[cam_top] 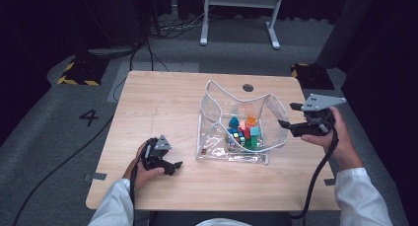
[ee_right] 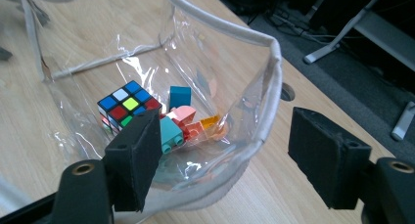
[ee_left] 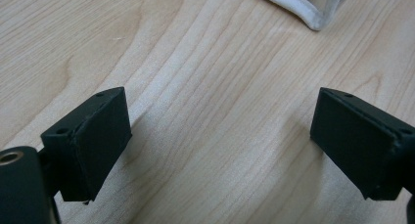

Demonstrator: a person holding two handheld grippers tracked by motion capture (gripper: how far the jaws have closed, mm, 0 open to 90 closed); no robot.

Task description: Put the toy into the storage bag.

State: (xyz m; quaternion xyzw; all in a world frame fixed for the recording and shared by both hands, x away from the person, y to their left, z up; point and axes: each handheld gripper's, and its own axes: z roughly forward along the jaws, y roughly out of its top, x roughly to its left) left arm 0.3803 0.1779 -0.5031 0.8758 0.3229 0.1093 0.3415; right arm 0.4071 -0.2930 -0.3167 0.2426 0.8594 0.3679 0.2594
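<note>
A clear plastic bag (cam_top: 236,95) with white trim stands open at the middle of the wooden table (cam_top: 162,102). Inside it lie a colour-tiled puzzle cube (ee_right: 128,104), a teal brick (ee_right: 171,133), a blue block (ee_right: 179,97) and pink and orange pieces. My right gripper (cam_top: 290,115) hovers just off the bag's right side, open, jaws pointing at the bag's rim (ee_right: 220,26) and nothing between them. Open too, my left gripper (cam_top: 170,163) rests low on the table to the bag's left, over bare wood (ee_left: 220,145). A corner of the bag (ee_left: 313,16) lies ahead of it.
A round cable hole (cam_top: 248,87) sits in the table behind the bag. Beyond the table stand a white desk frame (cam_top: 236,4) and cables on grey floor. Bare tabletop lies left of and in front of the bag.
</note>
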